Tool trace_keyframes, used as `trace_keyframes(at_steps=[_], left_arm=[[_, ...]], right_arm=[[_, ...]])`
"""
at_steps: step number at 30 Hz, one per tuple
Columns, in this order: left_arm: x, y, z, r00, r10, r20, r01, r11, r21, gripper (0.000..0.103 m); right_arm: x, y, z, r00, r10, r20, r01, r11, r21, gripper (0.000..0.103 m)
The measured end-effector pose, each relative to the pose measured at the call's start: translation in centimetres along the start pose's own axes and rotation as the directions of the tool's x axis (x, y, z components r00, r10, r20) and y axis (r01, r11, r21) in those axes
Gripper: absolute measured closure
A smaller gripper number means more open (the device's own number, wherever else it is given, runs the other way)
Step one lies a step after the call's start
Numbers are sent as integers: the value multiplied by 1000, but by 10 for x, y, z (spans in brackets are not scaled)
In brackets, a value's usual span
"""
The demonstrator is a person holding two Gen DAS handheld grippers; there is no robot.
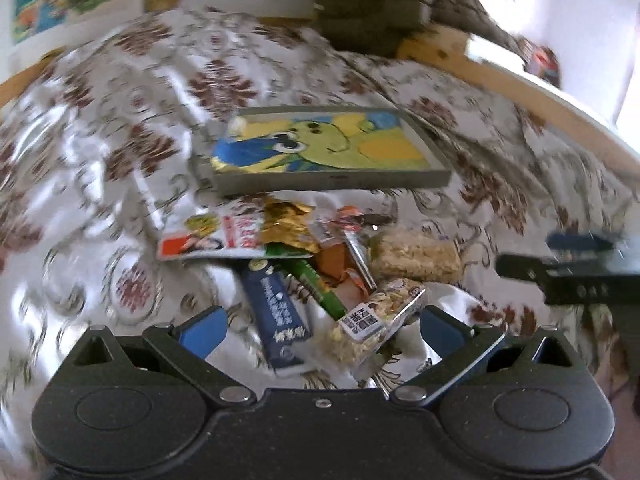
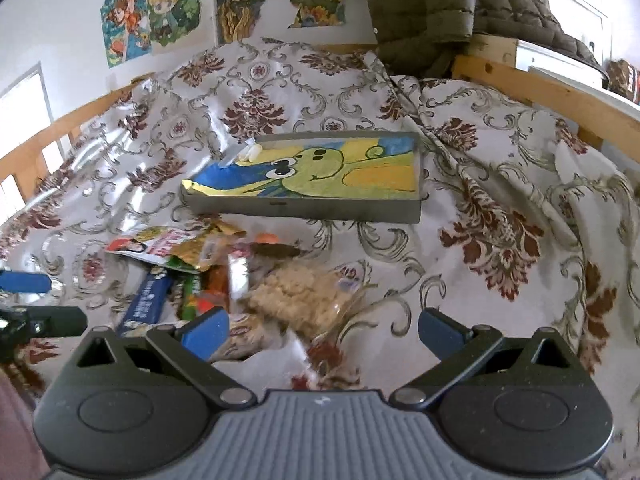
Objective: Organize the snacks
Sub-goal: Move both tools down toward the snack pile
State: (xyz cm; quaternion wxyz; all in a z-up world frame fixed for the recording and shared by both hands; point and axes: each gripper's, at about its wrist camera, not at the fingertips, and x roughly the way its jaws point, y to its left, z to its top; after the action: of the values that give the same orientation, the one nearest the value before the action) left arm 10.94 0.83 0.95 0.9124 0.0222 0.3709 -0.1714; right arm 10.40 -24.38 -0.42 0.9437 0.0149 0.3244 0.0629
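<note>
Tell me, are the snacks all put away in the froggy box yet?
Not yet. Nothing looks done: the tray with the frog picture has no snack from the pile that I can see. Nothing is in hand: the left gripper and right gripper are both open and empty. The snack pile lies on the bedspread, waiting.

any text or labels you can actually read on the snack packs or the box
Nothing reads clearly enough to quote.
Dark blue packet: white Chinese characters, blurred.
Red and white bag: red Chinese characters, blurred.
Clear noodle-snack pack: white label with dark characters, too blurred.
Green stick pack: print too small.
Cartoon box: a drawing, no words.
</note>
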Motion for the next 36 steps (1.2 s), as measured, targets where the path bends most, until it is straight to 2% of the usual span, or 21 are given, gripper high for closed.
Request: trace_keyframes(at_steps=[3,6,10,15,20,30,36], left_arm=[[19,1,8,996,-68,-52,71,996,47,1],[38,5,14,985,-140,-100,145,989,38,1],[59,-1,20,976,-184,-118,195,977,85,1],[75,-13,15,978,-188,-89,202,959,198,1],[83,-11,10,975,-193,-105,212,956,205,1],[96,-14,4,958,-234,-167,264,945,193,9],[103,-20,0,955,-229,-187,267,939,216,9]], right_arm=[[21,-6,2,999,23,-31,-22,1000,14,0],[37,-10,2,997,52,-55,-51,999,21,0],[58,-14,4,992,103,-69,-105,994,-24,0],[83,-11,9,984,135,-112,-151,977,-148,0],[98,-14,14,970,196,-146,-219,961,-171,0],[116,-7,13,967,179,-182,-235,903,-361,0],[127,-6,11,966,156,-204,-225,898,-379,0]])
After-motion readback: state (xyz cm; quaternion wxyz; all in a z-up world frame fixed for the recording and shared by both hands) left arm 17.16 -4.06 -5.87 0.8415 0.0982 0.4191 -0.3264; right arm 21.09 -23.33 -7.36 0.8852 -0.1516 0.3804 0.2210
